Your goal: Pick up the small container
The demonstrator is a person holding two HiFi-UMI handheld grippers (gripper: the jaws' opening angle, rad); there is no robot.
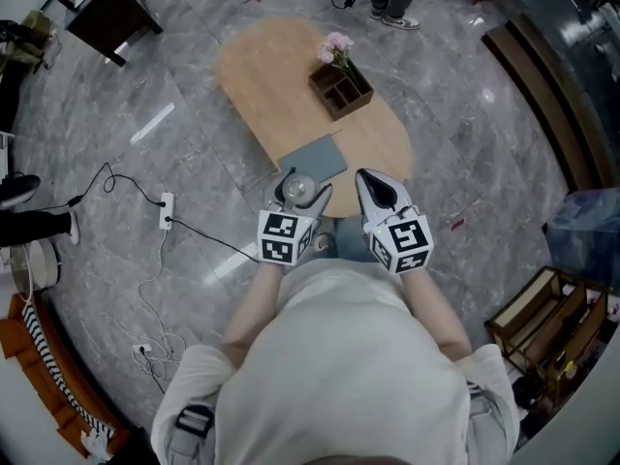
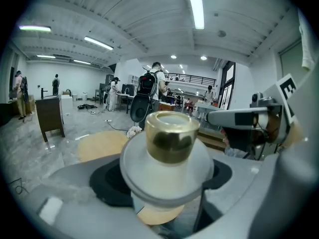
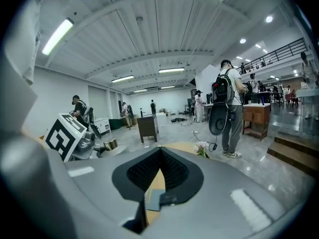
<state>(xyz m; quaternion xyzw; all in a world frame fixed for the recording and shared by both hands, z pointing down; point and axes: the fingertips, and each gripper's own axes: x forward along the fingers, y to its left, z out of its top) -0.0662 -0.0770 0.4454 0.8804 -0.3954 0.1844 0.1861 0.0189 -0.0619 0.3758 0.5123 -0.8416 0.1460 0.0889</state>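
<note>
The small container, a pale round jar with a gold top, is clamped between the jaws of my left gripper, which is shut on it and holds it above the near end of the oval wooden table. The jar fills the middle of the left gripper view, sitting between the left gripper jaws. My right gripper hovers just to the right at the same height, its jaws together and nothing between them. In the right gripper view the right gripper points at the table, and the jar shows at the left.
A grey mat lies on the table's near end. A dark wooden organizer with pink flowers stands at the middle. On the floor are a power strip with cable, a dark cabinet and wooden shelving. People stand beyond the table.
</note>
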